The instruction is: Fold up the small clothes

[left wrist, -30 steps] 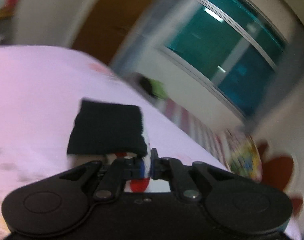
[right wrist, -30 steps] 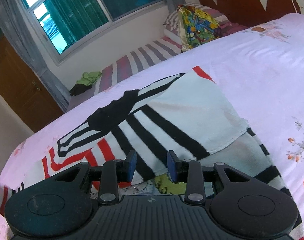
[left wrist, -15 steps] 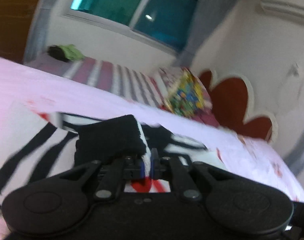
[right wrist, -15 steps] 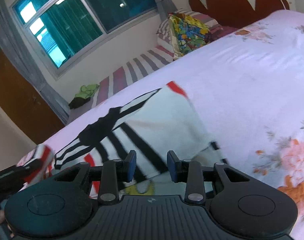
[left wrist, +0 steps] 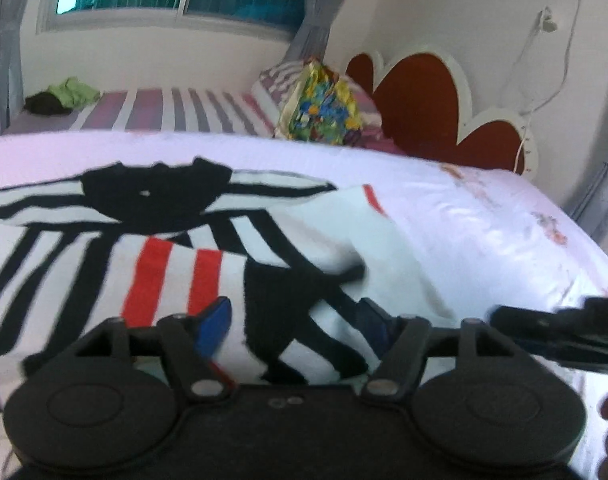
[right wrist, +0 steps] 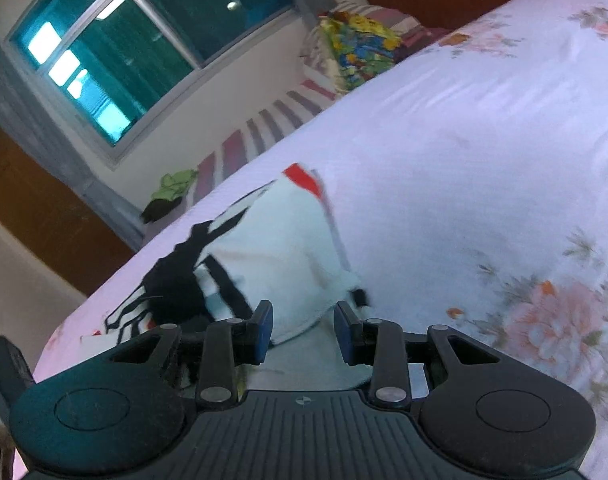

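Broadly, bed: was spread with a pale pink floral sheet, on which the garment was laid.
Headboard: was seen at the far end, dark red with a white scalloped edge.
Window: was set in the wall beyond a second, striped bed; grey curtains were hung at its sides.
Garment: was a small white top with black and red stripes and a black collar, laid flat on the sheet near the gripper-side edge of the bed; one side was folded over the middle, a red-edged corner being turned up at the far side.
Pillow: was propped by the headboard, brightly printed in many colours.
Green cloth: was bunched with something dark on the far end of the striped bed.
Left gripper: was held low over the near part of the garment; its jaws were opening, and a black-striped fold was seen between them without being pressed by the pads.
Right gripper: was held at the garment's near edge; its jaws were parted about a third of the way, white cloth was seen in the gap, and whether the pads touched it could not be told.
Blue pads: were fitted to the inner faces of the fingers.
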The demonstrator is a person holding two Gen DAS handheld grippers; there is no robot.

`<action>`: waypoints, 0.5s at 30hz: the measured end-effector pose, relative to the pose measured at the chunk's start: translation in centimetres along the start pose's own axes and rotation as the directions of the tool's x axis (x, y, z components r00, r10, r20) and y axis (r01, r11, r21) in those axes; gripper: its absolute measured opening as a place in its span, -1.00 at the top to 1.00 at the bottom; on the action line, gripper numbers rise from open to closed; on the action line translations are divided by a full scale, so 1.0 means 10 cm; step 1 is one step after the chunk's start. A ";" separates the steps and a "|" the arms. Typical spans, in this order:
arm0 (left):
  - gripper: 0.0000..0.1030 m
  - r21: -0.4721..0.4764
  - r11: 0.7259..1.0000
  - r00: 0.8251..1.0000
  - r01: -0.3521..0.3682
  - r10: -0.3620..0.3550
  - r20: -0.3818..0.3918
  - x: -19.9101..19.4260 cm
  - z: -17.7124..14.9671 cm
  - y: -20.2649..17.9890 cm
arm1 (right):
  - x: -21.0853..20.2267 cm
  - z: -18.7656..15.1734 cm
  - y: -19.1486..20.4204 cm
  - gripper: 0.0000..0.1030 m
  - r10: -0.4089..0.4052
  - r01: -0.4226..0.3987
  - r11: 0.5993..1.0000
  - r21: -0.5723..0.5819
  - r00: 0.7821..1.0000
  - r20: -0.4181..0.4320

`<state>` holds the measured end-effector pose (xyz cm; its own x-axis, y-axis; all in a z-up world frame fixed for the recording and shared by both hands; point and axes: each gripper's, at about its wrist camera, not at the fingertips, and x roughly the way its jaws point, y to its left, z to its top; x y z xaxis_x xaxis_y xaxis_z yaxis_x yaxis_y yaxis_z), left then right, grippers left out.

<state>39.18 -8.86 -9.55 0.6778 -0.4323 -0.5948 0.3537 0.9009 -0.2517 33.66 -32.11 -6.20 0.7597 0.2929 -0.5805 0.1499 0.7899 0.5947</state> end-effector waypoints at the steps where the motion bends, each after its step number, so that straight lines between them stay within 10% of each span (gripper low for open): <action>1: -0.27 -0.010 1.000 1.000 -0.008 0.008 0.011 -0.08 -0.01 0.04 | 0.04 0.00 0.05 0.34 0.024 -0.024 1.000 -0.008 1.000 -0.011; 5: -0.10 -0.069 0.991 0.991 -0.119 0.123 0.058 -0.57 -0.11 0.42 | 0.25 -0.05 0.23 0.34 0.103 -0.104 0.995 -0.008 0.993 -0.064; 11: -0.01 -0.038 0.928 0.927 -0.372 0.373 0.043 -1.13 -0.41 1.14 | 0.70 -0.19 0.49 0.34 0.151 -0.146 0.988 0.040 0.978 -0.143; 15: 0.08 0.008 0.911 0.911 -0.413 0.413 0.023 -1.08 -0.42 1.37 | 0.86 -0.25 0.53 0.34 0.154 -0.140 0.986 0.095 0.975 -0.161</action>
<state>34.02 8.30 -9.79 0.7780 -0.0229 -0.6279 0.0475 0.9986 0.0224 39.40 -24.08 -9.44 0.6616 0.4940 -0.5641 0.1018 0.6861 0.7203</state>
